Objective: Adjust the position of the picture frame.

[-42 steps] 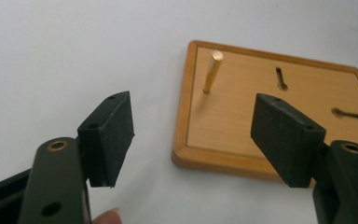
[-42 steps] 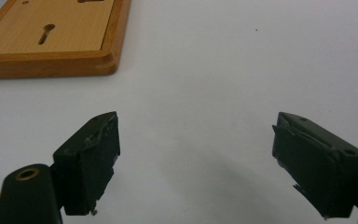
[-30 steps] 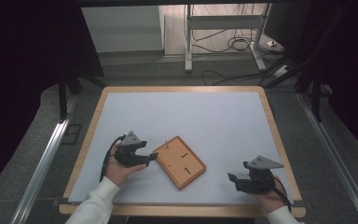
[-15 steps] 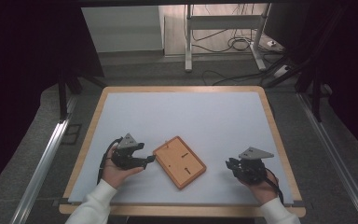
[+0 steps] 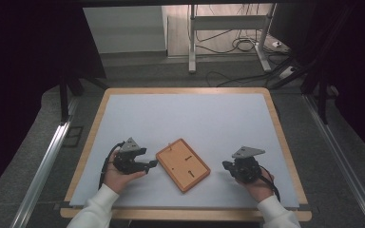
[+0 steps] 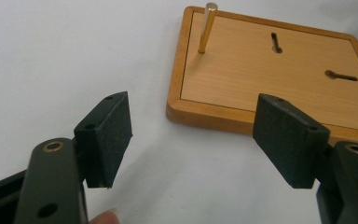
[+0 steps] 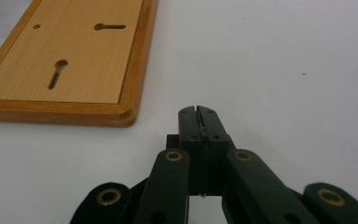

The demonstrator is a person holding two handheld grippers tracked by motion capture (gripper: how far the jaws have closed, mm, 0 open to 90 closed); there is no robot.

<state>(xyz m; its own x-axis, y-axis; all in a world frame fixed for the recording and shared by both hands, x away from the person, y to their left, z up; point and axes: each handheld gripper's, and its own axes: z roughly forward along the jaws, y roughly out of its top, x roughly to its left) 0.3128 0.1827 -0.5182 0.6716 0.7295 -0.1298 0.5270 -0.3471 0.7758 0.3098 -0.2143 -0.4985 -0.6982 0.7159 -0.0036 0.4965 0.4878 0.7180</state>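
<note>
Flat rectangular board of smooth, satin-finished light wood [image 6: 270, 74] bearing a glossy brass-coloured metal pin [image 6: 206, 28]; matt white table sheet [image 5: 195, 118] framed in pale wood; matt black, finely grained gripper pads [image 6: 112, 135].

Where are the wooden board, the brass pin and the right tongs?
wooden board [image 5: 183, 164], high view, middle of its top face.
brass pin [image 6: 206, 29], left gripper view, mid-shaft, standing upright in the board's corner.
right tongs [image 7: 199, 112], right gripper view, tips of the shut jaws.
</note>
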